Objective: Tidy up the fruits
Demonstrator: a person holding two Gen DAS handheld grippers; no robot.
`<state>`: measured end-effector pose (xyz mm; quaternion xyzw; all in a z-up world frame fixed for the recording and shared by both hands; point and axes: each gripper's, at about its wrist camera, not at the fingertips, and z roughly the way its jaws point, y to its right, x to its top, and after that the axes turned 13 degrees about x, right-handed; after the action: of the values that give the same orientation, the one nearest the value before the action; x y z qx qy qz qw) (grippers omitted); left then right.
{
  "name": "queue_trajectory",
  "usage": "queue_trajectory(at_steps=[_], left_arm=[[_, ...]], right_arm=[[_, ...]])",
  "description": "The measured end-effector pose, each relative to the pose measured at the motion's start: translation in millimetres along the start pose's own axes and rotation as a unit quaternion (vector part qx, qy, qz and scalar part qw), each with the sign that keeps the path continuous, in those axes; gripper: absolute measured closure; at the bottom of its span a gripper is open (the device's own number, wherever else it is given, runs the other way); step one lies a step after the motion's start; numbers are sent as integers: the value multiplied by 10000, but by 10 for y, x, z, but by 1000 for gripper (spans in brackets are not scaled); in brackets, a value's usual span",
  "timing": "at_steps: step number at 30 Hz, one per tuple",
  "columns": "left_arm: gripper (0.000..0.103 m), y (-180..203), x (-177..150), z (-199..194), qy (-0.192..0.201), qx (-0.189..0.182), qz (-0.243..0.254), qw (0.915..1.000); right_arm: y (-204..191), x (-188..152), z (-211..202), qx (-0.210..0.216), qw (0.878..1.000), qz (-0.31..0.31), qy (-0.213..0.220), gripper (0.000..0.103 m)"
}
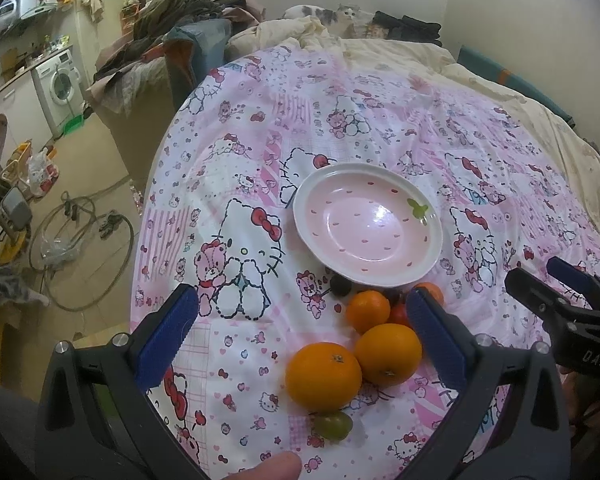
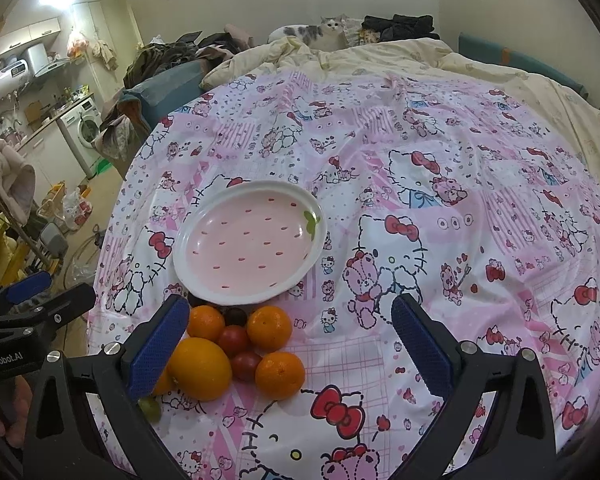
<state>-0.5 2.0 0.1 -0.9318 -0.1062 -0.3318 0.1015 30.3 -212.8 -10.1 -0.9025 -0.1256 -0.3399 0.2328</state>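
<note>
A bed covered by a pink cartoon-cat sheet [image 2: 440, 152] holds a pink strawberry-patterned plate [image 2: 204, 280], with a cluster of oranges [image 2: 199, 368], small red tomatoes [image 2: 233, 339] and what looks like a green grape [image 1: 333, 425] just in front of its near rim. The left gripper [image 1: 300, 340] hovers low over the fruit, fingers spread wide and holding nothing, the two biggest oranges between them. The right gripper [image 2: 290, 348], marked "DAS", hangs beside it, equally spread and empty; the left one's body reads "GenRobot.AI".

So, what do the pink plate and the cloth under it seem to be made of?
Pink plate: probably glazed ceramic; it has a glossy surface with light reflections and a smooth white rim. Cloth: thin printed fabric, perhaps cotton or polyester; it shows soft wrinkles and a slight sheen.
</note>
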Motion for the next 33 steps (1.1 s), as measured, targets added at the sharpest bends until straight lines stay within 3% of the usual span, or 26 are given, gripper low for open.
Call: queue_trajectory(at_steps=[33], left_arm=[[0,-13,-40,59,-70,146,15,9999]], right_arm=[[-49,-44,59,74,9998,-162,-62,0]])
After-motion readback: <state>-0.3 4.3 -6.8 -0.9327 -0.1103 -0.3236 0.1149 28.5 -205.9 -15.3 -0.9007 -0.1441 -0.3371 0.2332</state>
